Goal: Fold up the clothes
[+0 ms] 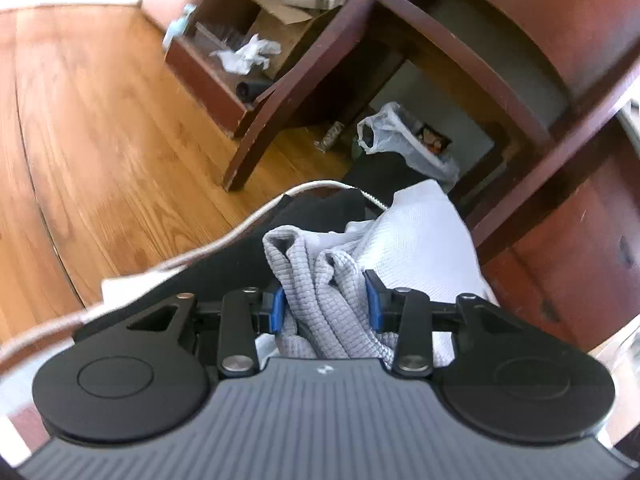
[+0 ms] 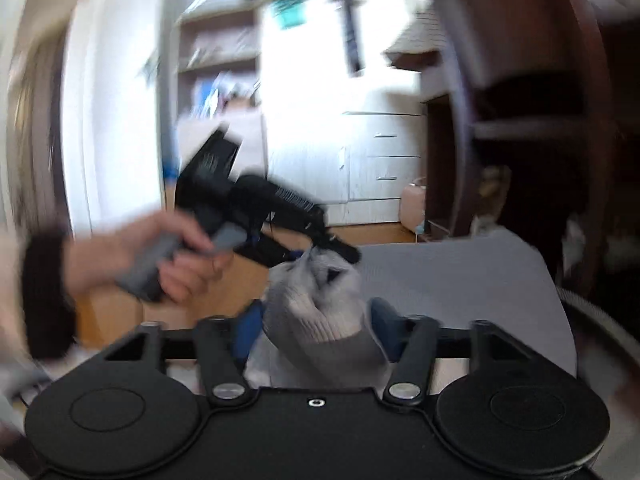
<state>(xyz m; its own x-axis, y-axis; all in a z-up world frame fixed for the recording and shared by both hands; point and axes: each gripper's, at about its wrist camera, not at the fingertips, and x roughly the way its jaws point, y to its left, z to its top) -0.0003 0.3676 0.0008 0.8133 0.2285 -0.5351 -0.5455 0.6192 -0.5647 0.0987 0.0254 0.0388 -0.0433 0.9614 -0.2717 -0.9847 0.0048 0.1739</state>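
Observation:
A light grey ribbed garment (image 1: 332,280) is bunched between the blue pads of my left gripper (image 1: 326,300), which is shut on it and holds it above the floor; its smoother panel (image 1: 424,232) hangs to the right. In the blurred right wrist view, my right gripper (image 2: 316,328) is shut on the same garment (image 2: 320,320), which stretches away to the right (image 2: 460,280). The left gripper (image 2: 320,246), held by a hand (image 2: 176,256), pinches the cloth's far end just ahead.
A wooden floor (image 1: 100,140) lies below. A dark wooden chair leg (image 1: 280,100) and table frame (image 1: 540,160) stand close ahead. A plastic-lined bin (image 1: 404,140) and a cluttered box (image 1: 260,40) sit beyond. A white cable (image 1: 224,240) crosses the left. White drawers (image 2: 380,160) stand far off.

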